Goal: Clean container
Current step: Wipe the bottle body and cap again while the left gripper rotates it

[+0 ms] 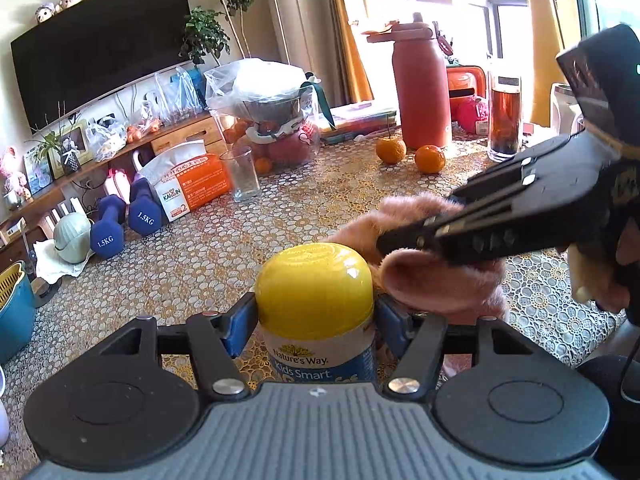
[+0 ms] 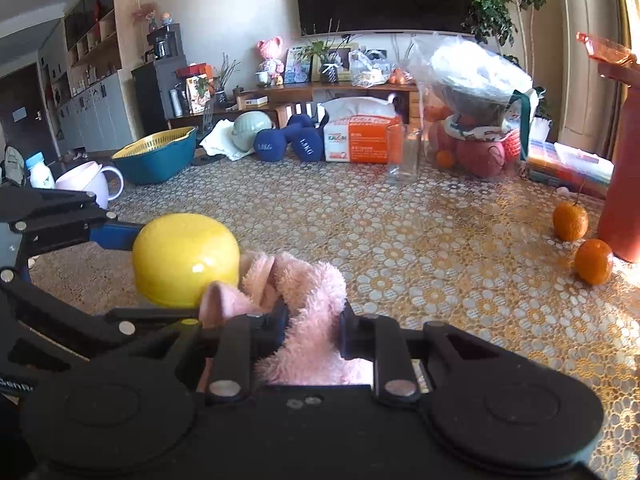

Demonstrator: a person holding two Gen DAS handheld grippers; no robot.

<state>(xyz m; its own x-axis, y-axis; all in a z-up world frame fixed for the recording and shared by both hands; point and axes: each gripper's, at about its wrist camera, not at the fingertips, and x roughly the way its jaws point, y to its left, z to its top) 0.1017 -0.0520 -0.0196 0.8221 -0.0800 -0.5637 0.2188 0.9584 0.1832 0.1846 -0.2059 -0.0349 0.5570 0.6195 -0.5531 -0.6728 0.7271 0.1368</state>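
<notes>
Bottle (image 1: 316,320) is sitting pinched in the left claw (image 1: 316,316); right claw (image 2: 312,320), gripping the pink cloth (image 2: 304,292), is risking shoving it loose.

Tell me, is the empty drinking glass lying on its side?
No, the empty drinking glass stands upright on the table beside the tissue box.

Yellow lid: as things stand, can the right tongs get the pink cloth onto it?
Probably yes. The right tongs grip the pink cloth right beside the yellow lid, with nothing between; the left tongs clamp the bottle lower down, leaving the lid's top bare.
</notes>
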